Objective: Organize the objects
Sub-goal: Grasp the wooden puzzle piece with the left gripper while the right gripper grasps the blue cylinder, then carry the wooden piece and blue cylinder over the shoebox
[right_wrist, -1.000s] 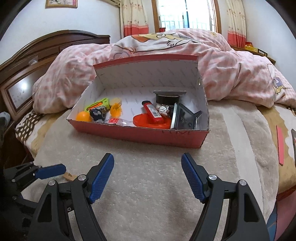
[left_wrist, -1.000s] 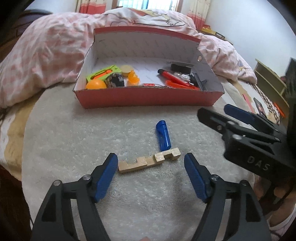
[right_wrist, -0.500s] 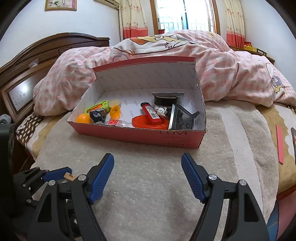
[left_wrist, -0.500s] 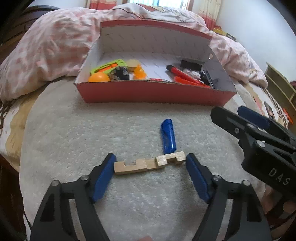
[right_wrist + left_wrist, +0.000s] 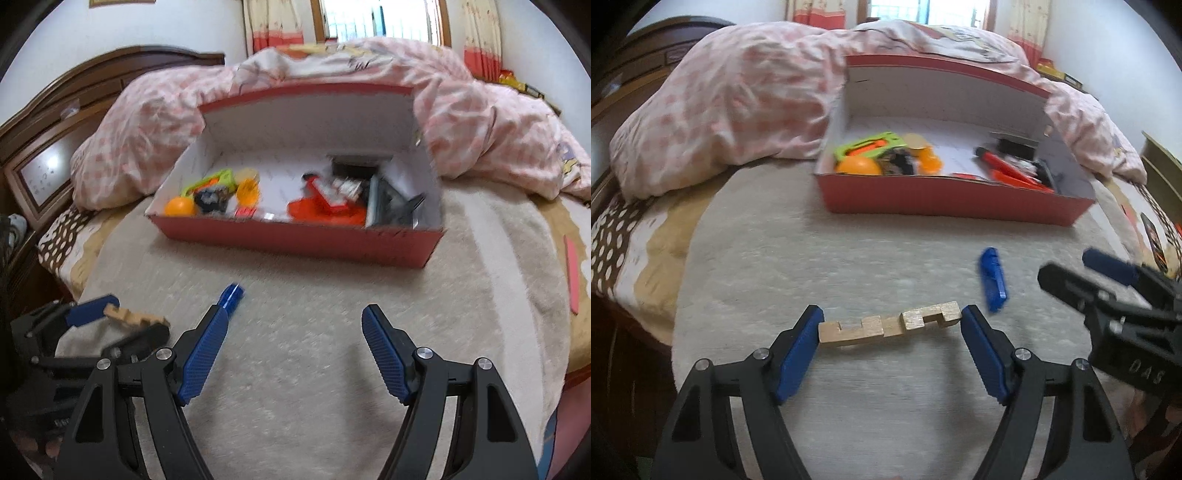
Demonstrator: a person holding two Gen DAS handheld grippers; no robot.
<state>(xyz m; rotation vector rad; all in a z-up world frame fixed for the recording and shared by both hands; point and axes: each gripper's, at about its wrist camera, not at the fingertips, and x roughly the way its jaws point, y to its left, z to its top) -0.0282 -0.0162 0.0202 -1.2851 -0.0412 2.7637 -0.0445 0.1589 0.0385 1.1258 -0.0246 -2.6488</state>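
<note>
A notched wooden puzzle piece [image 5: 888, 325] lies on the beige blanket, lengthwise between the fingers of my left gripper [image 5: 891, 332], which is open and brackets its two ends. A small blue cylinder [image 5: 992, 278] lies just beyond it to the right; it also shows in the right wrist view [image 5: 231, 295]. My right gripper [image 5: 295, 339] is open and empty above the blanket, and it shows at the right of the left wrist view [image 5: 1108, 288]. The red open box [image 5: 945, 201] behind holds an orange ball [image 5: 858, 167], a green tool, a red marker and dark items.
A pink checked duvet [image 5: 731, 103] is heaped behind and left of the box. The bed edge drops away at the left [image 5: 646, 258]. A wooden headboard [image 5: 55, 147] stands far left. A pink strip [image 5: 572, 273] lies on the right side of the bed.
My left gripper has moved forward so its fingers now bracket the wooden piece. My right gripper has swung left and down; the blue cylinder has come into its view.
</note>
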